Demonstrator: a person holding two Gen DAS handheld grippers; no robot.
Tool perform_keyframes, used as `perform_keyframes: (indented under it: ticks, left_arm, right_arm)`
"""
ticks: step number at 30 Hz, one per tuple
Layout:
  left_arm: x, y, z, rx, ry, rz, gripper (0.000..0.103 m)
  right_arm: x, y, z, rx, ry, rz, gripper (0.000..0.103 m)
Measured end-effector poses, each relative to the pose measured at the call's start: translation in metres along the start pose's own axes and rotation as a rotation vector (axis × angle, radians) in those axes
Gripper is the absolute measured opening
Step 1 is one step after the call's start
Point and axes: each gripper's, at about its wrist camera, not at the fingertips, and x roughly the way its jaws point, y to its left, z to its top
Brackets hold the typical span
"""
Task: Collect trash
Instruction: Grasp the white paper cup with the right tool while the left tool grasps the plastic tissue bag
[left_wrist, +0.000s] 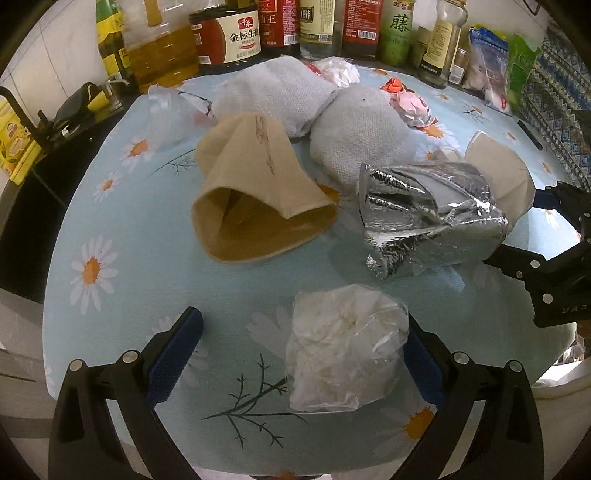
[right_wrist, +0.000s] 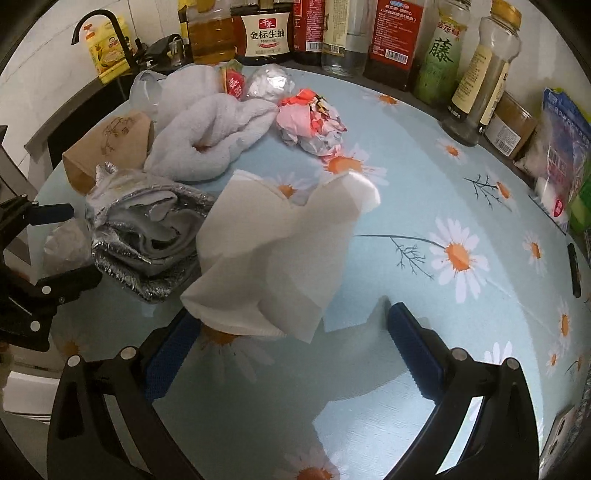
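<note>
The left tongs (left_wrist: 303, 354) stand apart over the daisy-print tabletop (left_wrist: 110, 295), with a crumpled clear plastic bag (left_wrist: 343, 347) lying between the fingers, close against the right-hand one. That bag looks feather-light, soft and slippery, so a pinch across its bunched middle should hold better than a grab at a loose edge. The right tongs (right_wrist: 291, 350) are likewise apart, a white paper napkin (right_wrist: 280, 254) just ahead of them, its lower corner reaching the left finger; it is limp and tears easily, best taken at the thick folded part. Beyond the left tongs lie a brown paper bag (left_wrist: 258, 195), a crinkly silver foil pouch (left_wrist: 428, 218) and a grey towel (left_wrist: 354, 136); farther off sit crumpled red wrappers (right_wrist: 314, 118). Bottles of sauce and oil (right_wrist: 266, 33) line the far edge, well clear of both tongs.
</note>
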Motion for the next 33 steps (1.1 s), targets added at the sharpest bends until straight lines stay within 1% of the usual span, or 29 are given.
perform_keyframes:
  ticks: [2, 6, 10, 11, 12, 13, 14, 16, 17, 21, 22, 23, 25, 27, 29, 31, 33]
  left_arm:
    - [0.000, 0.000, 0.000, -0.004, -0.001, -0.001, 0.098]
    - [-0.001, 0.001, -0.005, -0.014, -0.041, 0.000, 0.098]
    - [-0.002, 0.000, -0.006, -0.036, -0.069, 0.011, 0.098]
    - [-0.002, 0.000, -0.006, -0.041, -0.071, 0.013, 0.098]
    - [-0.002, 0.000, -0.006, -0.042, -0.073, 0.014, 0.098]
    - [-0.002, 0.000, -0.006, -0.041, -0.076, 0.014, 0.098]
    - [-0.003, 0.000, -0.007, -0.039, -0.080, 0.013, 0.098]
    - [-0.003, 0.000, -0.008, -0.036, -0.088, 0.010, 0.097]
    - [-0.004, 0.000, -0.009, -0.034, -0.093, 0.008, 0.096]
    - [-0.008, -0.001, -0.010, -0.037, -0.111, 0.010, 0.085]
    - [-0.009, -0.002, -0.010, -0.039, -0.114, 0.010, 0.078]
    - [-0.011, -0.002, -0.010, -0.045, -0.116, 0.010, 0.074]
    - [-0.013, -0.003, -0.010, -0.055, -0.116, 0.010, 0.062]
    - [-0.016, -0.003, -0.009, -0.082, -0.116, -0.012, 0.054]
    - [-0.019, -0.005, -0.009, -0.098, -0.124, -0.019, 0.053]
    - [-0.024, -0.012, -0.010, -0.090, -0.143, 0.009, 0.052]
    - [-0.028, -0.017, -0.011, -0.094, -0.155, 0.015, 0.051]
  right_arm:
    - [0.000, 0.001, -0.001, 0.010, -0.012, -0.007, 0.100]
    - [0.000, 0.002, -0.001, 0.020, -0.008, -0.016, 0.100]
    - [-0.001, 0.003, -0.003, 0.019, -0.041, -0.020, 0.099]
    - [-0.002, 0.003, -0.003, 0.007, -0.047, -0.011, 0.096]
    - [-0.005, 0.002, -0.003, -0.002, -0.059, -0.005, 0.091]
    - [-0.008, -0.001, -0.002, 0.008, -0.064, -0.015, 0.076]
    - [-0.010, -0.005, -0.001, 0.021, -0.065, -0.018, 0.066]
    - [-0.011, -0.013, 0.001, 0.039, -0.057, 0.000, 0.055]
    - [-0.012, -0.017, 0.002, 0.041, -0.051, 0.009, 0.053]
    - [-0.018, -0.023, 0.001, 0.022, -0.056, 0.019, 0.053]
    - [-0.018, -0.022, 0.001, 0.018, -0.059, 0.022, 0.053]
    - [-0.021, -0.022, 0.001, 0.013, -0.064, 0.029, 0.053]
    - [-0.024, -0.021, 0.000, 0.001, -0.078, 0.038, 0.053]
    - [-0.029, -0.019, -0.002, -0.016, -0.091, 0.042, 0.053]
    - [-0.033, -0.017, -0.005, -0.031, -0.100, 0.048, 0.053]
    - [-0.038, -0.017, -0.007, -0.047, -0.107, 0.055, 0.053]
    - [-0.044, -0.017, -0.010, -0.064, -0.121, 0.061, 0.053]
